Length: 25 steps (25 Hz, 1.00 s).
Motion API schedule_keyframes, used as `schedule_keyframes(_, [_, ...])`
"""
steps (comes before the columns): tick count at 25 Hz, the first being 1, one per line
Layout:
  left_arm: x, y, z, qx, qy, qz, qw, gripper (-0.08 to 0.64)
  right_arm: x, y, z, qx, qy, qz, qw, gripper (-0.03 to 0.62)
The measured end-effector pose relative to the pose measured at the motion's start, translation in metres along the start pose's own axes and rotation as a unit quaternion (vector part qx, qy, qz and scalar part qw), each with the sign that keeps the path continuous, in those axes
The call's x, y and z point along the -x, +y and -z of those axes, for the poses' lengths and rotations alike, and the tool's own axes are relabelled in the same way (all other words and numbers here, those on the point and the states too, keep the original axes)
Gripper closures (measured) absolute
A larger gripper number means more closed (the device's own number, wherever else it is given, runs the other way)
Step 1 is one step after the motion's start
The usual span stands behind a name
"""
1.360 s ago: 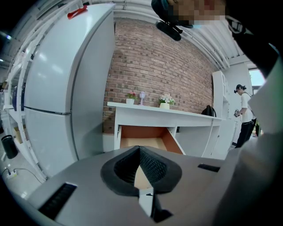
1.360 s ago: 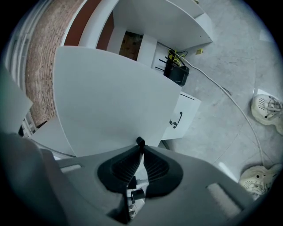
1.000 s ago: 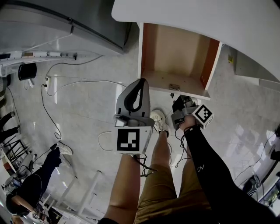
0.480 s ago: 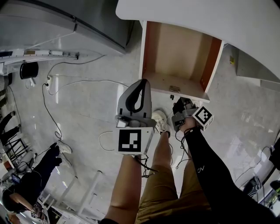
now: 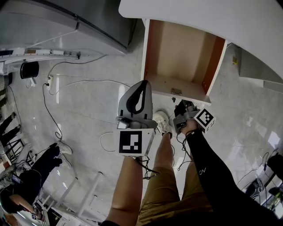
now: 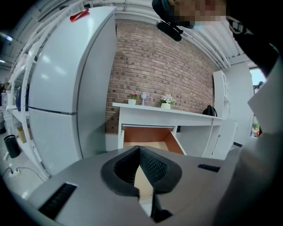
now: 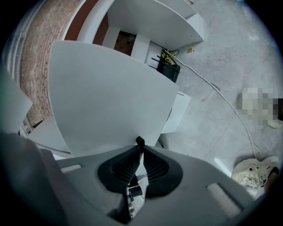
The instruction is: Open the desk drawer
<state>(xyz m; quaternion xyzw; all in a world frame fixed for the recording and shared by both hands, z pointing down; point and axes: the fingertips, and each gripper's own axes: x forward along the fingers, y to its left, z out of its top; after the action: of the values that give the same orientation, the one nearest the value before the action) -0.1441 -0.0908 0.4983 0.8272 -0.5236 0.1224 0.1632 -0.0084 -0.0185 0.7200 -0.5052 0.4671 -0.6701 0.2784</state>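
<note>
One drawer stands pulled out from under the one white desk, at the far right. There are two grippers. The right gripper is clenched on the small dark knob on the drawer's front. The left gripper hangs nearer and to its left, its jaws pressed together on nothing. One pale fridge stands left of the desk. The floor is pale marbled tile, and a brick wall rises behind the desk.
</note>
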Motion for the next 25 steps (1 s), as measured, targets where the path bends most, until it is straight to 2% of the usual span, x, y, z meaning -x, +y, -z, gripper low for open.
schedule_keyframes(20, [0.001,0.008,0.002,0.000,0.003,-0.007,1.0000,0.552,0.001,0.002,0.000,0.002,-0.009,-0.001,1.000,0.565])
schedule_keyframes(25, [0.001,0.011,0.005,-0.012,0.009,-0.010,0.9998,0.552,0.000,0.000,-0.002,0.006,-0.014,-0.006,1.000,0.565])
